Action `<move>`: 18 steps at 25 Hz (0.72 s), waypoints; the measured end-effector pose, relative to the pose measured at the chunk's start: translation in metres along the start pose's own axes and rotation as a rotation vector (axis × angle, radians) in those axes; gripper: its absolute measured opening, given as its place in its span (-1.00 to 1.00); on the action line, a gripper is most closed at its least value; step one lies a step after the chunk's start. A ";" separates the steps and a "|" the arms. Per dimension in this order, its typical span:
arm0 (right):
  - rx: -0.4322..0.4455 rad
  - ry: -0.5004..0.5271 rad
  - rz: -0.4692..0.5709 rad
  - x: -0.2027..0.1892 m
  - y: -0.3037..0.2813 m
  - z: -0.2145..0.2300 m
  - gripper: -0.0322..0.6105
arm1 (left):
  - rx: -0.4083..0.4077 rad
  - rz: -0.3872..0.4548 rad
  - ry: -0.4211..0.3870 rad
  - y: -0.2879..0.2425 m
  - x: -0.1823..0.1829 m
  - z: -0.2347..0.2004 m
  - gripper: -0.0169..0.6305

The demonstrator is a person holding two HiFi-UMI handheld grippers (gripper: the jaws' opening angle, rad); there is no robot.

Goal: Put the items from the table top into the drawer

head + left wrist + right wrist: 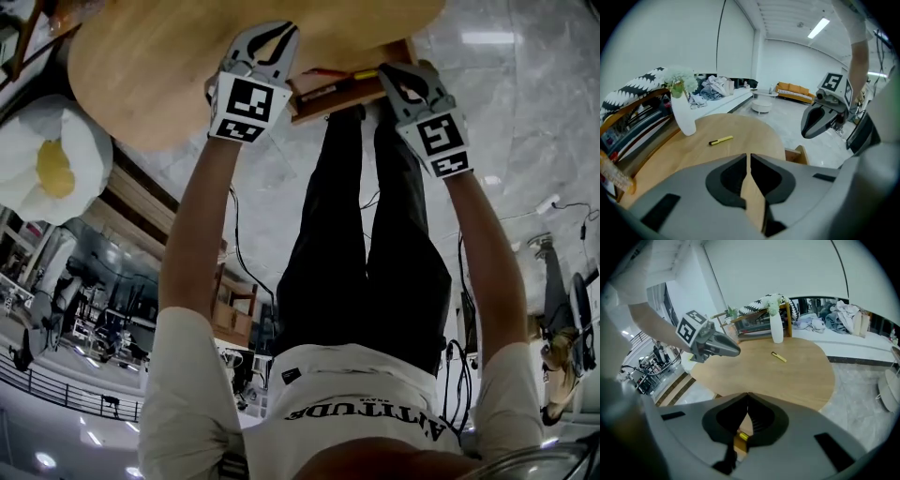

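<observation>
While both grippers hang over the near edge, the big round wooden table (797, 376) fills the play, nearly bare. Under its rim the drawer (337, 94) stands pulled open between the two arms, ready to take things, and a yellow item (742, 436) looks to lie inside it already, glimpsed below the right jaws.

Next in size, the white vase (683, 115) with its flowers stands upright at the far edge, in front of a wooden rack. It sits just beyond the target, so a reach has to stop short of it.

The left gripper (748, 157) has its jaws pressed together with nothing between them, so they must open before any pick. The right gripper (747, 394) is also closed at the tips and empty, poised above the drawer.

Smallest of all, the yellow pen (721, 140) lies flat on the tabletop near the vase, well apart from both grippers, nothing blocking the path.
</observation>
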State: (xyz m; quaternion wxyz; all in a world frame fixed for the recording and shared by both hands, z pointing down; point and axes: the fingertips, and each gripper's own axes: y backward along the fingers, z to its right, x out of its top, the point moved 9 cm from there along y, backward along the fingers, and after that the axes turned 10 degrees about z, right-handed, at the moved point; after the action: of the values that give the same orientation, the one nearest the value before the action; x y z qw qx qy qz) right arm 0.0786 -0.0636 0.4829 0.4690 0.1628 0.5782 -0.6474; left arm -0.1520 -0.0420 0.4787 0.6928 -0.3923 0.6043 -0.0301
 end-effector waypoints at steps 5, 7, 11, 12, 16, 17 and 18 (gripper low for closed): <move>-0.010 -0.027 0.041 0.003 0.013 0.005 -0.84 | -0.072 -0.011 -0.149 -0.033 0.025 -0.026 -0.88; -0.022 -0.047 0.049 0.002 0.017 0.006 -0.84 | -0.095 -0.034 -0.211 -0.045 0.032 -0.035 -0.87; -0.050 -0.076 0.057 -0.004 0.027 0.015 -0.84 | -0.131 -0.121 -0.302 -0.077 0.030 -0.053 -0.77; -0.056 -0.082 0.060 -0.006 0.028 0.017 -0.84 | -0.135 -0.143 -0.312 -0.085 0.028 -0.059 -0.66; -0.077 -0.101 0.062 -0.015 0.038 0.024 -0.84 | -0.151 -0.197 -0.355 -0.113 0.023 -0.078 -0.64; -0.082 -0.109 0.062 -0.016 0.040 0.025 -0.84 | -0.159 -0.209 -0.368 -0.119 0.023 -0.084 -0.64; -0.086 -0.117 0.063 -0.017 0.040 0.026 -0.84 | -0.168 -0.224 -0.383 -0.124 0.022 -0.089 -0.64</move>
State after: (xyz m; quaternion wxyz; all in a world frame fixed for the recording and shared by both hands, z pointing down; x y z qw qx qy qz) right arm 0.1283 -0.0756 0.4792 0.5286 0.1225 0.5715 -0.6156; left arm -0.1696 -0.1842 0.5359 0.7521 -0.5117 0.4149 0.0186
